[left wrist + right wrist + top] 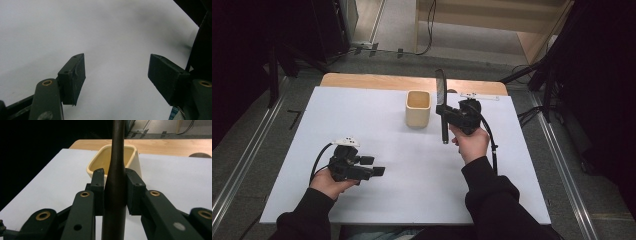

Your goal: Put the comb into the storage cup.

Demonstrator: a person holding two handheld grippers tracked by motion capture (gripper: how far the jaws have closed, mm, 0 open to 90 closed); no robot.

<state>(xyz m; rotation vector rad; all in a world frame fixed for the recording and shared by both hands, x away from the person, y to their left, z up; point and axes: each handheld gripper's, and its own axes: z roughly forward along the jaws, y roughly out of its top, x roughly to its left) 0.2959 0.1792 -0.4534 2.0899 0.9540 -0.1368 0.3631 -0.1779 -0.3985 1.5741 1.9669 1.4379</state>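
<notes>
My right gripper (443, 111) is shut on the handle of a long dark utensil (441, 87), which it holds upright just right of a cream square cup (418, 108). In the right gripper view the handle (117, 150) rises between the pads of my right gripper (115, 173), with the empty cup (137, 163) right behind it. My left gripper (374, 165) rests low over the white table cover at the near left, pointing right. Its jaws stand wide apart in the left gripper view (117, 70), with only white surface between them.
The white cover (362, 120) lies over a wooden tabletop (377, 82) whose bare strip shows at the back edge. A small white strip (479, 96) lies at the back right. Dark stands and cables surround the table on the floor.
</notes>
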